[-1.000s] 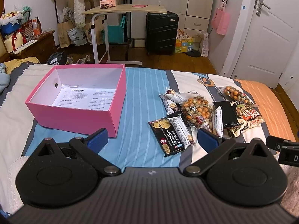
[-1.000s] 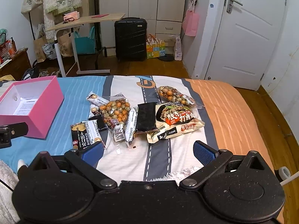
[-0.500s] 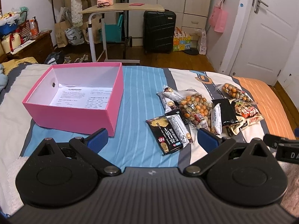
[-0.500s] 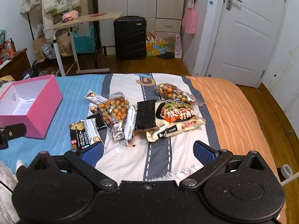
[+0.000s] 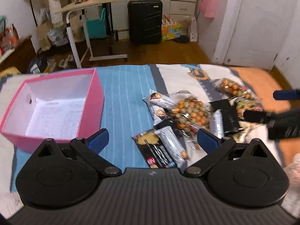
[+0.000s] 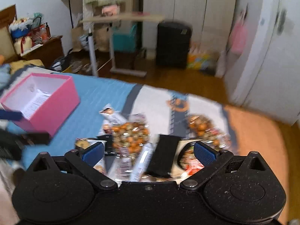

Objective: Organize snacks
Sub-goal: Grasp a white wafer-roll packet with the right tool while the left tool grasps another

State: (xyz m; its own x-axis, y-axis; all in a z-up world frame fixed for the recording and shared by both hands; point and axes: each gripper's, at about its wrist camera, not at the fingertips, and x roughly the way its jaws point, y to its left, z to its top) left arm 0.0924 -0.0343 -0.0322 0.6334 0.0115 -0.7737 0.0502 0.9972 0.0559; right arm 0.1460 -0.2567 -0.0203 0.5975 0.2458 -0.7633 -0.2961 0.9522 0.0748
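Both spread wide and empty: left hand-held gripper (image 5: 151, 140) above the bed (image 5: 123, 101), right hand-held gripper (image 6: 149, 151) low over the snack pile (image 6: 131, 136). Risk of pinching two overlapping packets at once, or slipping off crinkly film. Pink box (image 5: 93, 101), well apart to the left, holding only a printed sheet (image 5: 54, 116), no snacks.

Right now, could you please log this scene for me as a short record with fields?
surface: bed with striped cover
container: pink box, open, only a printed sheet inside
snacks: loose pile right of the box, including nut bag and black noodle packet
left gripper: open, empty
right gripper: open, empty, above the pile
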